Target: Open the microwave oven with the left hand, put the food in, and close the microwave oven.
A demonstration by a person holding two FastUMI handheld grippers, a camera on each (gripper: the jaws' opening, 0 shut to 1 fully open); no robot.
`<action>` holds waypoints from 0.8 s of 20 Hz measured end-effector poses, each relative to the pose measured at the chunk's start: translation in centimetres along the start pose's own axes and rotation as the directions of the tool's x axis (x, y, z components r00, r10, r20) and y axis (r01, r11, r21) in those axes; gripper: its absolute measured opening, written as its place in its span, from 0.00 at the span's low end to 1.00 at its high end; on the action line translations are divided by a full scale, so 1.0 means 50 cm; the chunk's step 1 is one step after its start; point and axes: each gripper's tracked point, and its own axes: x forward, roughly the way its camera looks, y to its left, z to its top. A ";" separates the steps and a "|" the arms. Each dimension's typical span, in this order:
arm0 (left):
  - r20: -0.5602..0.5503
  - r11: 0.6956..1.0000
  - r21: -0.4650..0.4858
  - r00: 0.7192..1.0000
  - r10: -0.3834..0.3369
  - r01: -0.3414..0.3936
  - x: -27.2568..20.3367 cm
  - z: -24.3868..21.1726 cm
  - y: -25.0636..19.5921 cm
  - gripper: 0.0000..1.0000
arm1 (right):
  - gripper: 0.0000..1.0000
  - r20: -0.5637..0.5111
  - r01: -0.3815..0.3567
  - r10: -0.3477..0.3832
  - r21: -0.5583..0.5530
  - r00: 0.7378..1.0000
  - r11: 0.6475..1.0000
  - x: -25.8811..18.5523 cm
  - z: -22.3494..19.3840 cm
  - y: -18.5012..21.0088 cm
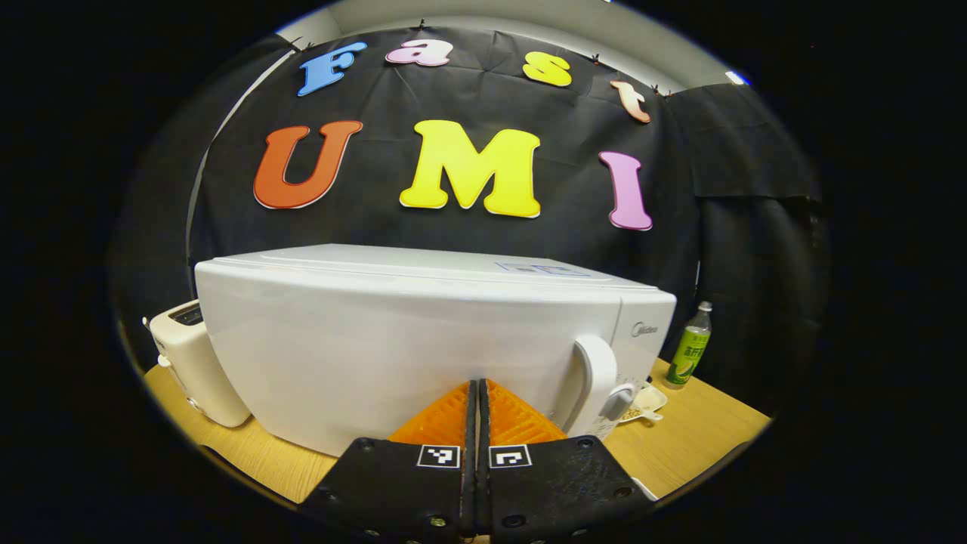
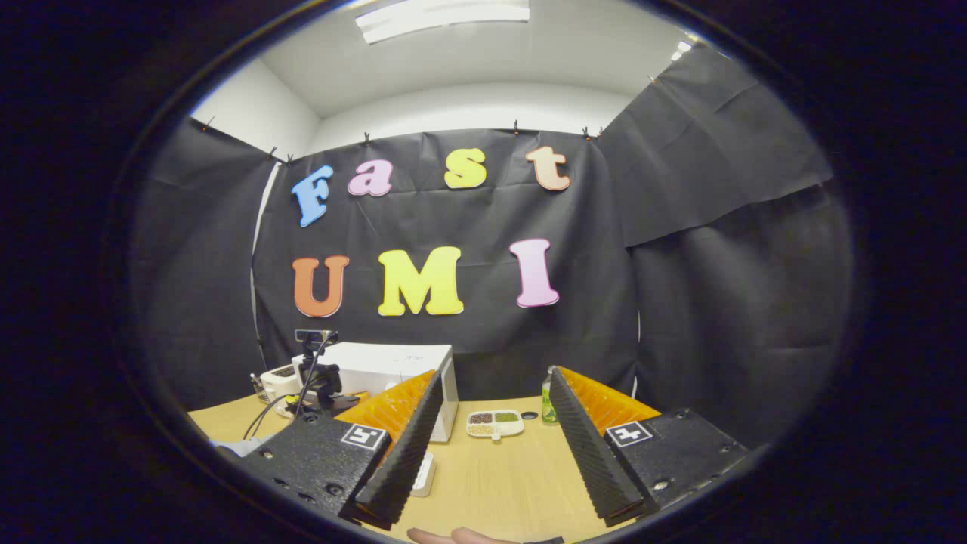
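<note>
The white microwave (image 1: 393, 340) stands on the wooden table with its door closed, its handle (image 1: 597, 381) on the right side of the door. My left gripper (image 1: 478, 387) is shut with nothing in it, fingertips close to the lower door, left of the handle. A white divided dish of food (image 2: 495, 423) lies on the table right of the microwave (image 2: 393, 366); its edge (image 1: 648, 403) peeks out past the handle. My right gripper (image 2: 495, 376) hangs open and empty, well back from the dish. The left gripper's camera and body (image 2: 317, 374) show in front of the microwave.
A white toaster (image 1: 193, 363) sits left of the microwave. A green bottle (image 1: 689, 347) stands right of the dish near the back wall. A small white flat object (image 2: 423, 470) lies on the table (image 2: 514, 483) by my right gripper's left finger. Fingers of a hand (image 2: 453, 535) show at the bottom edge.
</note>
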 end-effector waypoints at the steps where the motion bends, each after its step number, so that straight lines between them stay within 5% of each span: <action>1: 0.013 1.000 0.015 1.000 0.000 -0.001 0.015 0.010 -0.002 0.01 | 0.91 0.000 -0.001 0.001 -0.005 1.000 1.000 -0.018 0.002 0.013; 7: -0.046 0.994 0.078 0.995 0.083 -0.080 -0.034 -0.003 -0.002 0.00 | 0.91 -0.030 0.021 -0.022 -0.012 0.999 1.000 -0.059 -0.008 0.040; 9: -0.069 0.997 0.063 0.996 0.051 -0.047 -0.081 0.008 -0.039 0.02 | 0.91 -0.052 0.035 -0.035 -0.005 0.998 0.999 -0.055 -0.019 0.031; 11: -0.070 0.997 0.067 0.997 0.028 -0.023 -0.137 0.037 -0.065 0.28 | 0.91 -0.051 0.048 -0.047 0.004 0.998 0.999 -0.044 -0.017 0.022; 12: -0.048 0.997 0.075 0.998 0.035 -0.031 -0.167 0.064 -0.071 0.52 | 0.91 -0.048 0.056 -0.056 0.007 0.997 0.998 -0.041 -0.015 0.018; 13: -0.019 0.996 0.081 0.999 0.037 -0.036 -0.198 0.091 -0.078 0.57 | 0.91 -0.045 0.066 -0.066 0.009 0.997 0.998 -0.038 -0.014 0.010; 14: 0.002 0.996 0.084 0.999 0.034 -0.034 -0.229 0.117 -0.087 0.97 | 0.91 -0.047 0.072 -0.071 0.009 0.996 0.997 -0.039 -0.013 0.005; 15: 0.010 0.996 0.077 0.999 0.033 -0.034 -0.254 0.133 -0.094 0.89 | 0.91 -0.050 0.076 -0.076 0.013 0.996 0.997 -0.041 -0.014 0.001; 16: 0.008 0.997 0.067 0.999 0.035 -0.035 -0.281 0.148 -0.098 0.98 | 0.91 -0.058 0.082 -0.081 0.017 0.995 0.996 -0.041 -0.016 -0.001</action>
